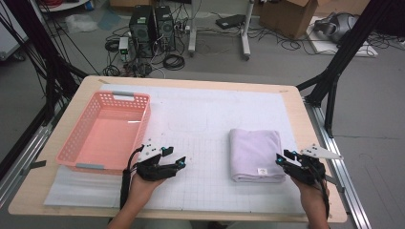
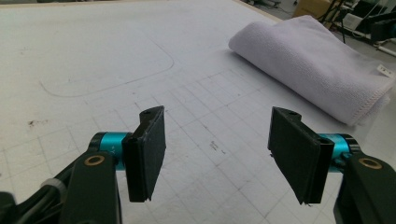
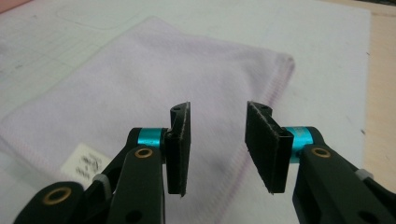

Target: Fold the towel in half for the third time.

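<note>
A folded pale lilac towel [image 1: 254, 153] lies on the white gridded mat, right of centre, with a small white label [image 3: 86, 163] at its near edge. My right gripper [image 1: 283, 159] hovers at the towel's near right corner, jaws apart and nothing between them; in the right gripper view [image 3: 218, 147] the towel spreads just beyond the pads. My left gripper [image 1: 180, 162] rests on the mat between the basket and the towel, open and empty. In the left gripper view [image 2: 217, 156] the towel [image 2: 317, 63] lies ahead to the right.
A pink plastic basket [image 1: 79, 143] stands empty at the left of the wooden table [image 1: 305, 124]. The white mat [image 1: 200, 109] covers most of the tabletop. Beyond the far edge, computers, cables and a cardboard box sit on the floor.
</note>
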`<state>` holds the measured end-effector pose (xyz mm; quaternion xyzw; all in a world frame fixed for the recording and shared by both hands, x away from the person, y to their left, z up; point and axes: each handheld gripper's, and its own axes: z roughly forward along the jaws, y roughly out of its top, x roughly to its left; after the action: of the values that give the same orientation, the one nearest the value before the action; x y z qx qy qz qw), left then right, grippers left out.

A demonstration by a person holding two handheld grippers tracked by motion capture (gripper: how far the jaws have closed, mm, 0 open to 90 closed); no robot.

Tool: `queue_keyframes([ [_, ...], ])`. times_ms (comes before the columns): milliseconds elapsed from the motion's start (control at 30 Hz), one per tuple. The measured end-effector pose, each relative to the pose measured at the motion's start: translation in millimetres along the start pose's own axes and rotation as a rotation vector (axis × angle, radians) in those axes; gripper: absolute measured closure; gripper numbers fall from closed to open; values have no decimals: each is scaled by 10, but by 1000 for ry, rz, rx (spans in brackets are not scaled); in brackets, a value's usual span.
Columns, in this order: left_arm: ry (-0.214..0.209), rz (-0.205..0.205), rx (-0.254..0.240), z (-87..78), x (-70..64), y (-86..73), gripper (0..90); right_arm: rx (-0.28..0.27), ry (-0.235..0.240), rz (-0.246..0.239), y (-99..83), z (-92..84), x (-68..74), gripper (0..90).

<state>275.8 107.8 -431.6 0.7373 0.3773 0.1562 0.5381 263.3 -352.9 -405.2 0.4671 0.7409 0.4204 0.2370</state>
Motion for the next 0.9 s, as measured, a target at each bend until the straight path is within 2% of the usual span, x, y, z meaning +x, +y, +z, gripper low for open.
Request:
queue_keyframes([
  [67, 1, 2, 1, 9, 6, -1, 371, -2, 11, -14, 63, 107, 34, 602],
  [100, 1, 2, 1, 9, 6, -1, 370, -2, 11, -14, 63, 107, 34, 602],
  [133, 1, 0, 3, 11, 11, -2, 370, 12, 21, -27, 161, 250, 76, 607],
  [167, 1, 0, 3, 13, 14, -2, 370, 12, 21, -27, 161, 250, 76, 607],
  [200, 0, -1, 4, 14, 15, -1, 370, 35, 23, -54, 287, 436, 131, 621],
  [267, 3, 1, 6, 15, 15, -1, 371, 80, 12, -63, 424, 634, 200, 645],
  [300, 2, 0, 8, 16, 16, -2, 371, 80, 12, -63, 424, 634, 200, 645],
  [333, 2, 3, 8, 17, 20, -2, 371, 134, -21, -70, 559, 822, 249, 671],
  [400, 5, -3, 4, 14, 21, -3, 371, 178, -36, -76, 649, 999, 295, 678],
  [500, 6, -2, 3, 4, 30, -1, 371, 247, -7, -95, 674, 1260, 385, 672],
  [567, 7, -2, 4, 3, 30, -2, 371, 236, 31, -95, 645, 1362, 445, 654],
  [633, 6, -4, 2, -3, 25, -2, 371, 195, 49, -106, 637, 1346, 452, 617],
  [700, 4, 0, -1, -6, 23, -2, 370, 136, 68, -91, 626, 1227, 408, 609],
  [833, 1, -8, -2, -2, 28, -3, 370, 45, 40, -81, 557, 843, 284, 596],
  [900, 0, -7, -3, -2, 32, -1, 370, 27, 24, -84, 458, 644, 214, 644],
])
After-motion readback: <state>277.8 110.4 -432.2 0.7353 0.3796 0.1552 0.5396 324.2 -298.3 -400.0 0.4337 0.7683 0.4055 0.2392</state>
